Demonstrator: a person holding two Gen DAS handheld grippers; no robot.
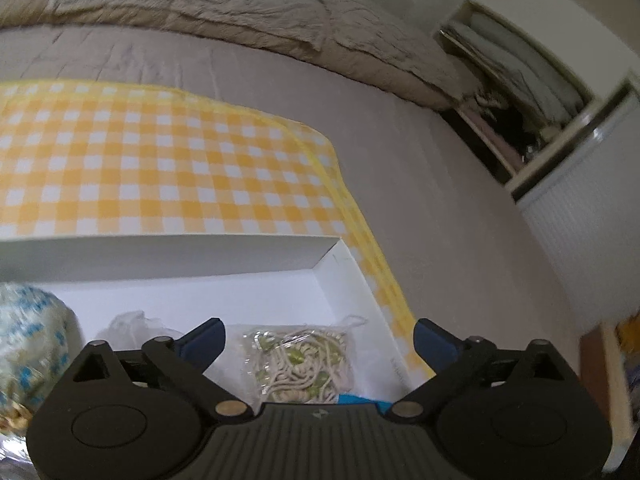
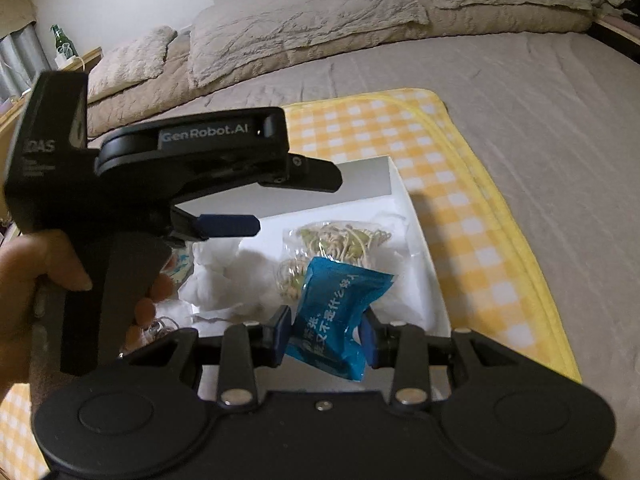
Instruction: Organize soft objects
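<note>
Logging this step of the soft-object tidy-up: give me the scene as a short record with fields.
setting: yellow-and-white checked cloth spread on a grey bed
container: shallow white cardboard box on the cloth
right gripper: shut on a blue plastic packet, above the box
left gripper: open, empty, above the box
in box: clear bag of beige-and-green cord; white crumpled soft material

You are working in a bedroom at home: the bed [image 2: 520,92] fills both views, with a grey sheet and rumpled beige pillows [image 2: 304,20] at its head. On the bed lies a yellow checked blanket [image 1: 168,160], and beside the bed you have an open cupboard [image 1: 516,80] stuffed with linen. Past the pillows, a green bottle [image 2: 60,42] stands on a wooden bedside shelf.
</note>
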